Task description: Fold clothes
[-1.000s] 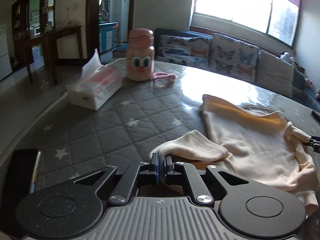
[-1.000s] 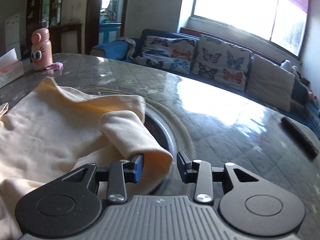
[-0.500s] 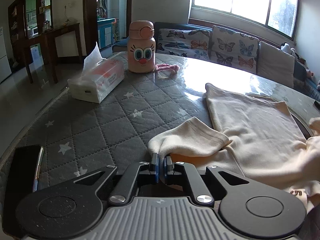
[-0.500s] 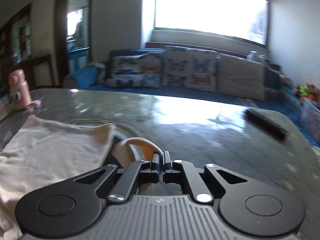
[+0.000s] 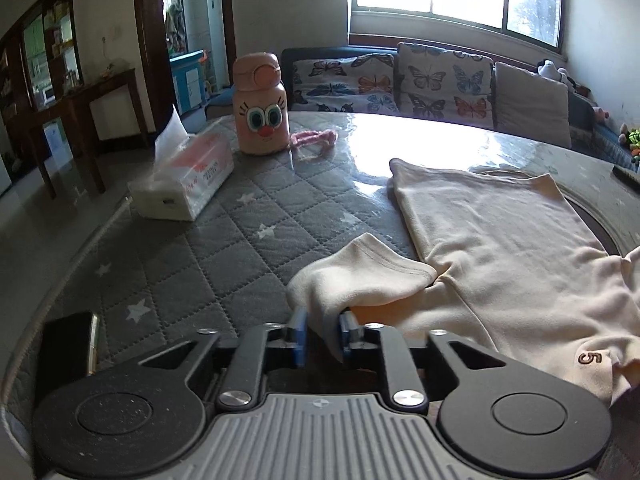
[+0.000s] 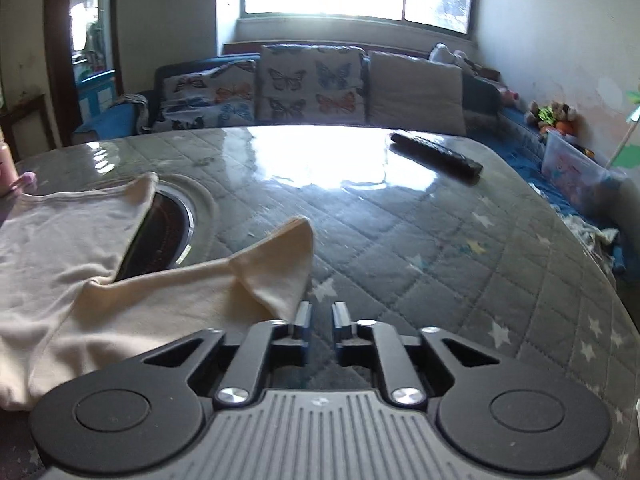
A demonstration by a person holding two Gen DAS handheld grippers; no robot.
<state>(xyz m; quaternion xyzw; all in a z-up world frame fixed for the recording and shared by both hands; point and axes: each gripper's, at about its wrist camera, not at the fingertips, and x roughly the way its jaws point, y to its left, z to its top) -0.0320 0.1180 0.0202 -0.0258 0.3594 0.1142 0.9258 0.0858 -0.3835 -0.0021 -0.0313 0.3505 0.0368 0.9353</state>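
A cream shirt (image 5: 492,240) lies spread on the grey quilted table, with a small "5" mark near its front edge. Its left sleeve (image 5: 360,280) is bunched and drapes between the jaws of my left gripper (image 5: 322,334), which stand slightly apart with cloth still between them. In the right wrist view the shirt (image 6: 60,232) lies at the left and its right sleeve (image 6: 276,264) lies spread flat on the table. My right gripper (image 6: 321,316) is open and empty, just right of that sleeve's tip.
A tissue box (image 5: 188,176), a pink cartoon bottle (image 5: 261,104) and a pink strap (image 5: 312,140) stand at the table's far left. A dark phone (image 5: 68,348) lies at the near left edge. A remote (image 6: 436,154) lies far right. A round inset hotplate (image 6: 160,232) shows beside the shirt.
Both grippers were shut on the sleeves half a second ago. Now both jaws have parted; the right sleeve has been pulled out to the right and lies flat, released.
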